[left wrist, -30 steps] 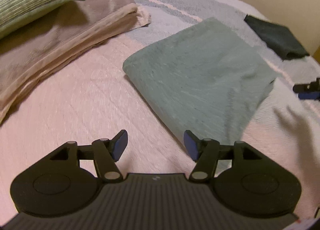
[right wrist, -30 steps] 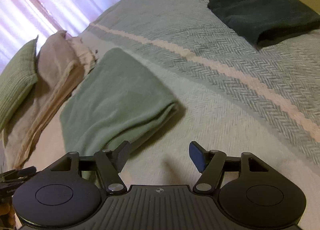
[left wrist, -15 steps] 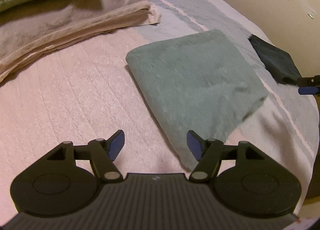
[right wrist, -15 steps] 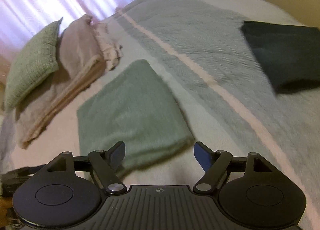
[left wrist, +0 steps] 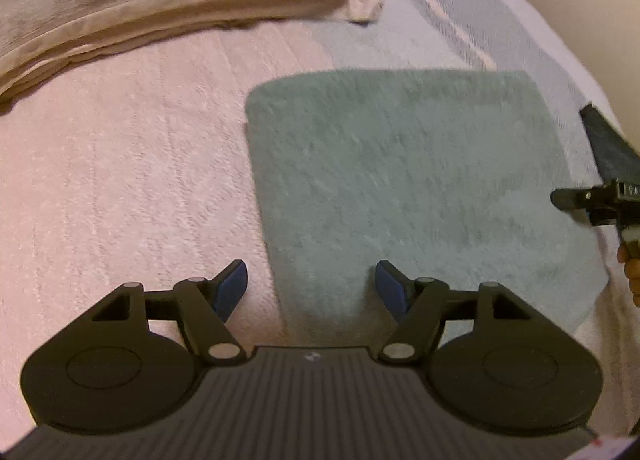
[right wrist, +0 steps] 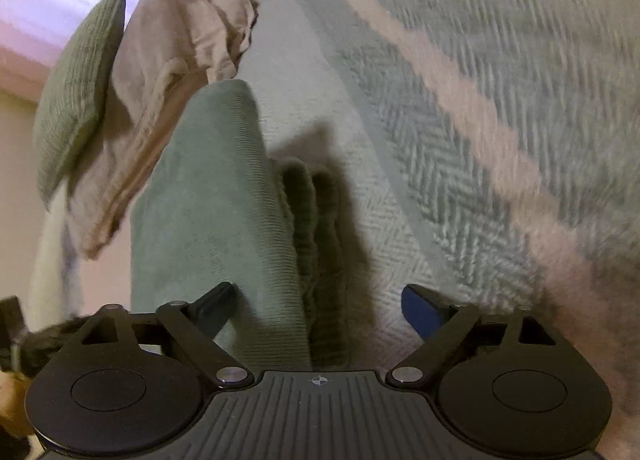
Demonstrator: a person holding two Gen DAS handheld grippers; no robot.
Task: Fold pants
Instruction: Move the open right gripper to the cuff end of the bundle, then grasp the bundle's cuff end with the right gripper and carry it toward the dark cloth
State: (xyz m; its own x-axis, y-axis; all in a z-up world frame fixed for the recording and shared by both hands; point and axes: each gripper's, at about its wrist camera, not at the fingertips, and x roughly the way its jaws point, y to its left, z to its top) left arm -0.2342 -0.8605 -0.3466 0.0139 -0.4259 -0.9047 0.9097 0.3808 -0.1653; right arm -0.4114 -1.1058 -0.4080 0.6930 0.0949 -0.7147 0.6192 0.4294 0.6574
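Note:
The pale green pants (left wrist: pixel 408 188) lie folded into a flat rectangle on the bed. My left gripper (left wrist: pixel 310 292) is open, its fingers straddling the near left edge of the pants just above the cloth. The right gripper shows at the far right edge of the left wrist view (left wrist: pixel 592 200) beside the pants. In the right wrist view the pants (right wrist: pixel 216 212) show their stacked folded edge, and my right gripper (right wrist: pixel 320 308) is open with that edge lying between its fingers.
A pink-and-grey herringbone bedspread (right wrist: pixel 460 148) covers the bed. A folded beige blanket (left wrist: pixel 152 16) lies behind the pants, with a green pillow (right wrist: pixel 76 96) on it. A dark folded garment (left wrist: pixel 608 148) sits at the right. A person's hand (left wrist: pixel 632 272) holds the right gripper.
Both grippers have dropped lower and closer to the green pants, the left to its near left edge and the right to its folded side. The pants have not moved.

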